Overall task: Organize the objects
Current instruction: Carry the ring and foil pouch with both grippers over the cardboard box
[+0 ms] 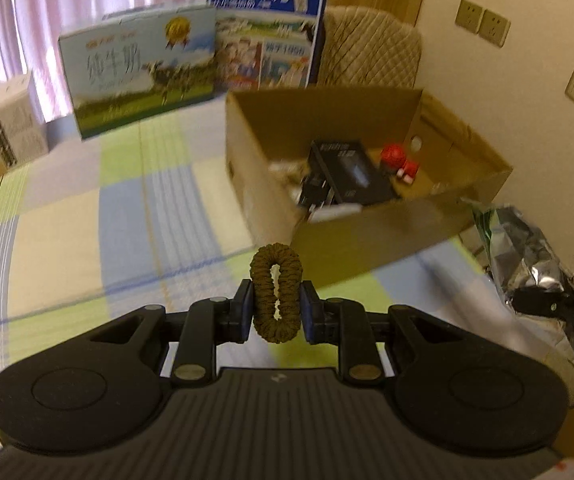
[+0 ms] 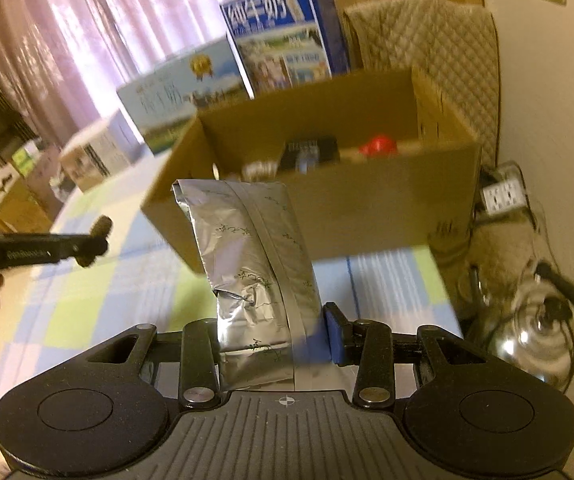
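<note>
While each tool (image 1: 275, 312) (image 2: 273, 338) grips something, the cardboard box (image 1: 367, 232) lies ahead.

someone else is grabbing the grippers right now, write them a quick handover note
Left gripper: shut on a brown hair tie, held in the air short of the cardboard box.
Right gripper: shut on a silver foil pouch, held upright in front of the box.
Box: open on the checked tablecloth; already inside are a black box, a red toy and some blurred items I can't identify.
Left to do: drop the hair tie and the pouch into the box, probably one at a time so the grippers don't collide.
The milk cartons behind the box appear untouched.
</note>
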Demonstrator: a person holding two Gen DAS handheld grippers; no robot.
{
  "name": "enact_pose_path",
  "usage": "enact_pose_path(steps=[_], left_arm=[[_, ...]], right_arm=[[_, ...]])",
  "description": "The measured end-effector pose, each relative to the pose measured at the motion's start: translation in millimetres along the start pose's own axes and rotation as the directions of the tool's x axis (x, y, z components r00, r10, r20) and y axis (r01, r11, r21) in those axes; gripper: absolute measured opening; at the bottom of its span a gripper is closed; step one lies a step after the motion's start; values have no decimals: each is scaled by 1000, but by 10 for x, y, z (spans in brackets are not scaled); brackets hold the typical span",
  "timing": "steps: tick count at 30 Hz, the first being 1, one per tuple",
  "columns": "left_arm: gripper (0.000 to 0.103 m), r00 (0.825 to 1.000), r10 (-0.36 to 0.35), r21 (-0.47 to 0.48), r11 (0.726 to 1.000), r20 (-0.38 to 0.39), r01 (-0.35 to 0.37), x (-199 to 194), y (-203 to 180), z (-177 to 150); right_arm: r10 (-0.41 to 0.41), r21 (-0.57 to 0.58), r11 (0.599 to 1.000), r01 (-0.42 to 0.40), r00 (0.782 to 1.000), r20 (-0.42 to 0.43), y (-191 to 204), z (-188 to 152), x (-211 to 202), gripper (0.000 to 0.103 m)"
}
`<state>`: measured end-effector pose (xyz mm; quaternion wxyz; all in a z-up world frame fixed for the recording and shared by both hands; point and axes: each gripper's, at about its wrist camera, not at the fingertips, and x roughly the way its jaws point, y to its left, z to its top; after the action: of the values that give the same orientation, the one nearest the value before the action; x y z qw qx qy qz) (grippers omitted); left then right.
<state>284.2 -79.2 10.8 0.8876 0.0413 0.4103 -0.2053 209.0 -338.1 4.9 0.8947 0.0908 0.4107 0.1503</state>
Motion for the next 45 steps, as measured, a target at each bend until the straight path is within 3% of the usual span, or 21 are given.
enact_pose_path(steps=[11,21,38,45], left_arm=[[20,996,30,13,999,86,-32,129,-276,506],[20,992,57,32,998,110,-61,438,-438,947],[20,996,87,52,995,28,-88,1085,-475,1177],[20,996,87,53,995,2,-87,1248,-475,1197]], right_arm=[[38,-16,999,-36,992,123,-293,721,-23,36],[-1,-30,1000,6,985,171,-468,1294,316,36],[-125,-49,990,130,987,100,-596,1609,1081,36],[-174,-48,983,175,985,22,-638,1613,1377,36]])
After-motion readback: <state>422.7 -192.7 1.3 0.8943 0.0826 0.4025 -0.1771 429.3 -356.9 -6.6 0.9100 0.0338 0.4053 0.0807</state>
